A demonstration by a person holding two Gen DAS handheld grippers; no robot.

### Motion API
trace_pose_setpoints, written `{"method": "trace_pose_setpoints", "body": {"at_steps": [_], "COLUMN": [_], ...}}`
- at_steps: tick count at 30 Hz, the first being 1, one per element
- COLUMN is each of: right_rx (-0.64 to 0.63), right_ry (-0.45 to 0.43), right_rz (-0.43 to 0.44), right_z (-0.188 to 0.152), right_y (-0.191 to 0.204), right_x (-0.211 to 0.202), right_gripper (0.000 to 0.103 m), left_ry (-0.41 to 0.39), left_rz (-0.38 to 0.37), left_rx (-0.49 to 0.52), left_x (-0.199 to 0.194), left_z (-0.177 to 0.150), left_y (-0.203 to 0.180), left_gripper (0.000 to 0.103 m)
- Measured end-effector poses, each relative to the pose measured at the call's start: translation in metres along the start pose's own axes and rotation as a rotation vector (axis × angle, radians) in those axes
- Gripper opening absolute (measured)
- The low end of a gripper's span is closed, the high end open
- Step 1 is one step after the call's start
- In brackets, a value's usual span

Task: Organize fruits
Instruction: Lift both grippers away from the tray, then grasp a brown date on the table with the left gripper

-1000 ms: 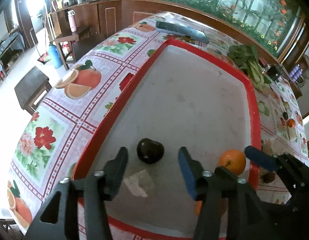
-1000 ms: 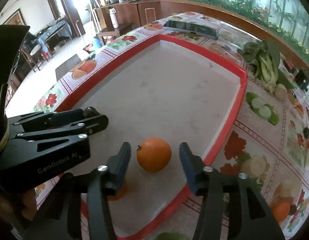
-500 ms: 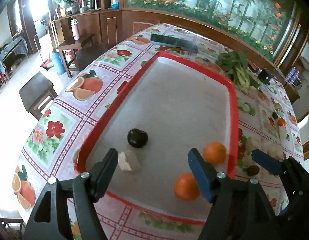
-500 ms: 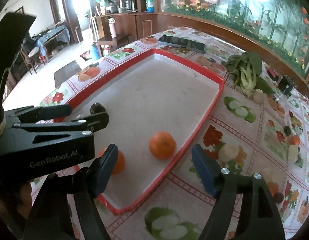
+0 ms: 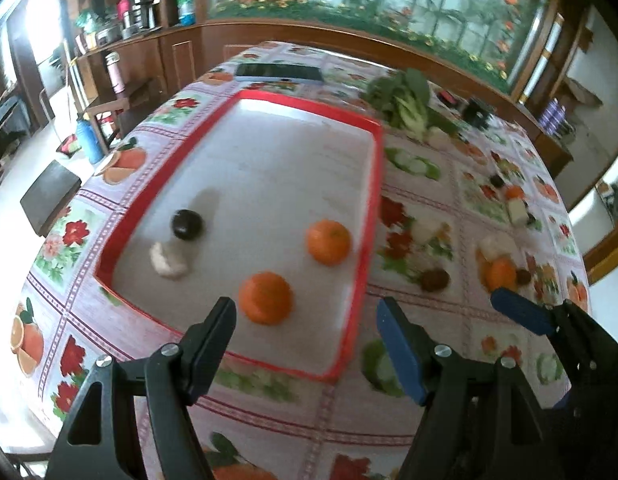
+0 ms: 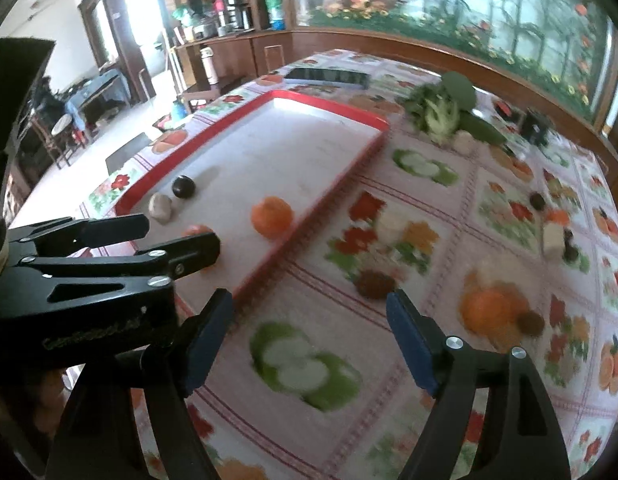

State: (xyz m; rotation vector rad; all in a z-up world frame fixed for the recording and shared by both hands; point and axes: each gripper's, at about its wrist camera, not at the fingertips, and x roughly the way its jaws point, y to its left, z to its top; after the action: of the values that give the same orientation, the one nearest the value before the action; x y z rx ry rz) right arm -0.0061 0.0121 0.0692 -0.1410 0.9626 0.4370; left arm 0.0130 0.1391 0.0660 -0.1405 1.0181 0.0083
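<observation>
A red-rimmed tray (image 5: 372,184) holds two oranges (image 5: 265,298) (image 5: 328,241), a dark round fruit (image 5: 187,224) and a pale lump (image 5: 167,258). My left gripper (image 5: 305,312) hangs open above the tray's near right corner, with nothing between its fingers. On the flowered cloth to the right of the tray lie a brown fruit (image 6: 375,284), another orange (image 6: 491,308) and a small brown fruit (image 6: 531,322). My right gripper (image 6: 309,308) is over the cloth just short of the brown fruit. Its jaws are opening and hold nothing. The left gripper's body (image 6: 109,256) hides part of one tray orange (image 6: 197,229).
Leafy greens (image 5: 405,100) and a dark flat device (image 5: 279,72) lie beyond the tray. More small fruit and pale pieces (image 6: 553,236) sit at the far right. The table edge drops off to the left, with a stool (image 5: 49,196) and chairs below.
Both grippers opened wider and drew back and to the right, away from the dark fruit and the orange that sat between their jaws. Those fruits stay on the tray.
</observation>
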Motion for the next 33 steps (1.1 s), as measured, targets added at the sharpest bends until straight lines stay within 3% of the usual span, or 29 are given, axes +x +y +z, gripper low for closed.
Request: {"method": "trace_pose_setpoints", "body": {"at_steps": [11,21,33], "right_rx": [0.128,0.273,0.331], "right_ry": [-0.005,0.007,0.011], "right_rz": [-0.084,-0.175,-0.17], "right_z": [-0.05,-0.094,-0.088], "right_y": [-0.092,-0.179,-0.202], "right_x": [-0.031,-0.049,-0.036], "right_gripper": [0.079,0.079,0.079], "left_ry": [0.03,0.105,0.099], "left_rz": [-0.023,-0.045,-0.05], "left_rx": [0.093,0.173,0.212], "left_x": [-0.005,0.025,0.042], "left_z": [-0.018,-0.037,-0.006], "left_y": [-0.074,-0.133,-0.13], "left_gripper": [0.075,0.075,0.076]}}
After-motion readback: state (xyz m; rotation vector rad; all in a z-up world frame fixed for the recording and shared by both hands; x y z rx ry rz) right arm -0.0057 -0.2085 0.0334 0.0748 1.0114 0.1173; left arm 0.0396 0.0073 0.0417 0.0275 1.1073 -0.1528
